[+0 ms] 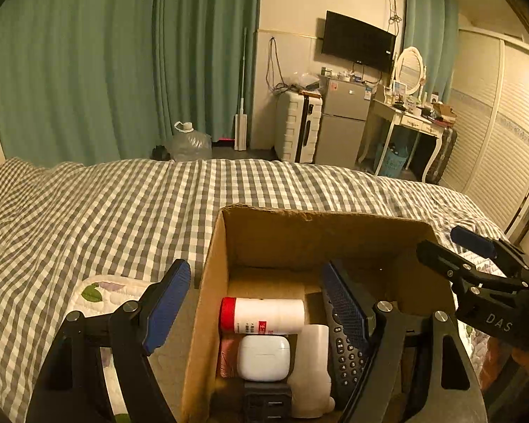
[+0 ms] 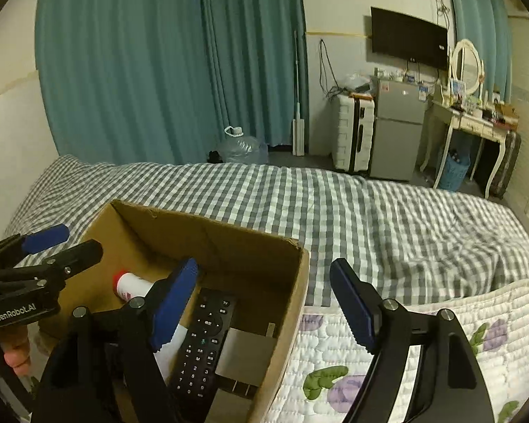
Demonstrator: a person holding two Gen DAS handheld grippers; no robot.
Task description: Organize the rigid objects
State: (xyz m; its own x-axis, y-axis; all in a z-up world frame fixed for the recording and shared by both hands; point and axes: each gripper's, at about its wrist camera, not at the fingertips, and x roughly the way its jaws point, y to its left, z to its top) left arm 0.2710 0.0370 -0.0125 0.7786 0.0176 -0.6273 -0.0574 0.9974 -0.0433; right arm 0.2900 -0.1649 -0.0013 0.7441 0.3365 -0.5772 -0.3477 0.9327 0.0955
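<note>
- Left claw (image 1: 255, 298), seen from its own camera, is spread wide and holds nothing; its left finger hangs outside the left wall of the cardboard box (image 1: 208, 282) and its right finger reaches down inside the box.
- Inside the box, a white bottle (image 1: 264, 315) with a red cap lies on its side toward the far end, and a white earbud case (image 1: 263, 357) sits just nearer, touching it.
- A white plastic piece (image 1: 312, 370) stands just right of the case, and a black remote (image 1: 345, 352) lies along the right side, partly behind the right finger.
- The box rests on a checked bed (image 1: 123, 211), with a flowered quilt (image 1: 98, 292) at its near left.
- The right claw (image 1: 451, 246) shows at the right edge, above the box's right rim, fingers apart.
- Right claw (image 2: 264, 303), seen from its own camera, is also wide open and empty; its left finger is over the box interior, its right finger outside, above the flowered quilt (image 2: 441, 317).
- In this view the remote (image 2: 202, 342) lies flat on the box floor beside a grey flat piece (image 2: 245, 356), with the bottle (image 2: 130, 285) farther left.
- The left claw (image 2: 60, 243) appears at the left edge over the box's left rim.
</note>
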